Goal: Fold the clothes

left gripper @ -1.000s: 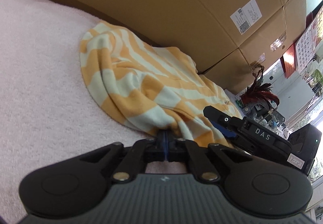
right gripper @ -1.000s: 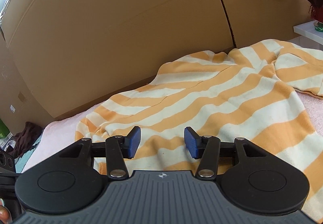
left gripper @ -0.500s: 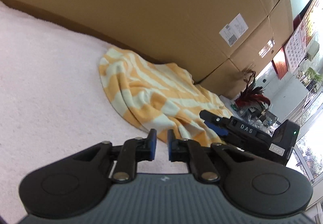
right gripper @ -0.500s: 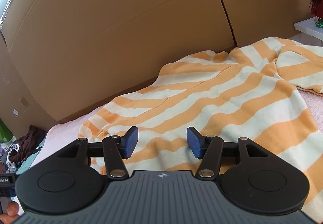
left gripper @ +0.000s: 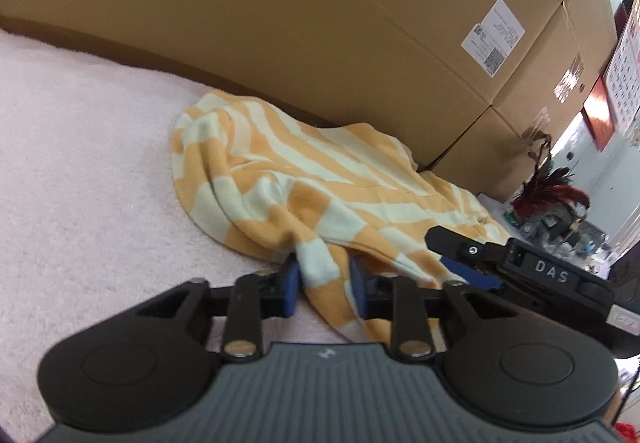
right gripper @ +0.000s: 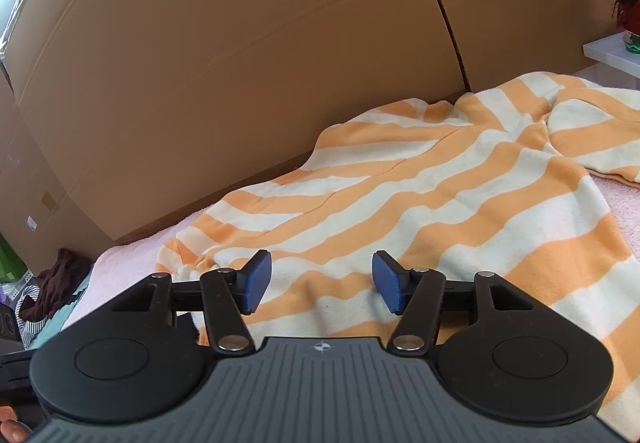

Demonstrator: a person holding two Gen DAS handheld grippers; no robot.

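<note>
Tall cardboard boxes [left gripper: 320, 23] walled the back of a pink fleecy surface [left gripper: 80, 183]; on it lay the orange-and-cream striped garment [right gripper: 440, 183], against the boxes; my left claw [left gripper: 324, 285] was closing with a fold between its pads; my right claw [right gripper: 320, 283] stood open above the cloth; it read "DAS" in the left view.

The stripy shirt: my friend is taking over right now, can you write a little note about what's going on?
Left tongs: closing, with a bunched edge of the orange-and-cream striped shirt between the blue pads.
Right tongs: open above the shirt, holding nothing.
The shirt lies crumpled on the pink towel, up against the cardboard boxes.
Done: no neat fold yet.
Left: probably spread it flat first, then fold.
</note>
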